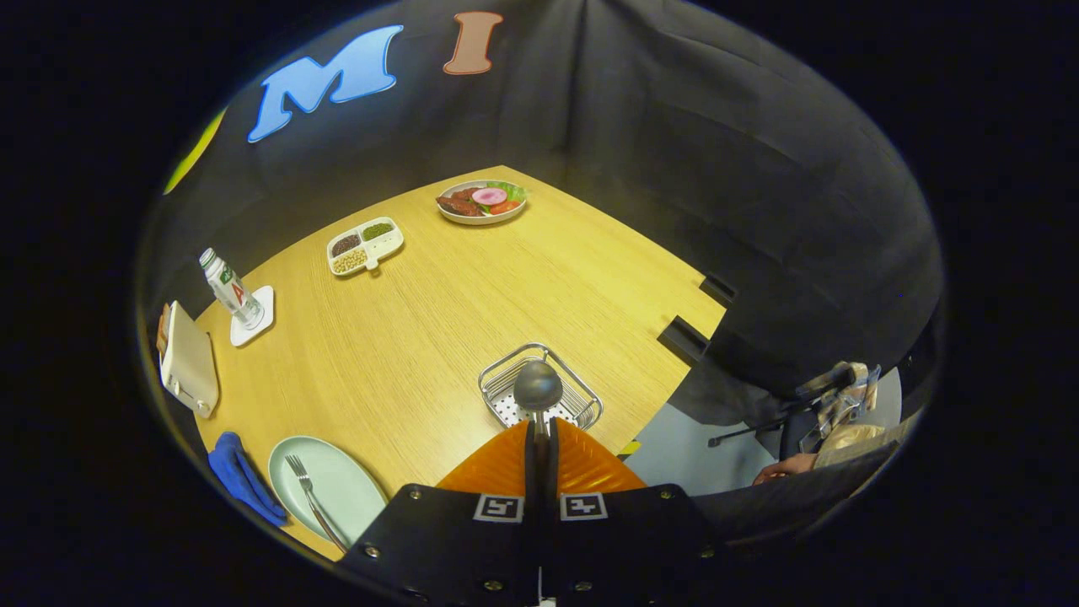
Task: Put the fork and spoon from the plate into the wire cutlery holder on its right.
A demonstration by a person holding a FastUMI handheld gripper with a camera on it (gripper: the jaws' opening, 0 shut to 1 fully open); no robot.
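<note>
My gripper [539,432] is shut on the spoon, its two fingers pressed together on the handle. The spoon's bowl [538,385] sticks out just ahead of the fingertips and hangs over the wire cutlery holder [506,379], a small metal basket with a perforated base on the wooden table. To the left of the fingers lies the pale green plate [347,485] with the fork [308,493] resting on it, tines pointing away from me.
A blue cloth [240,476] lies left of the plate. Further off stand a bottle [226,287] on a white coaster, a cream container [190,362], a divided dish of beans [365,244] and a plate of food [482,202]. The table's edge [674,354] runs right of the holder.
</note>
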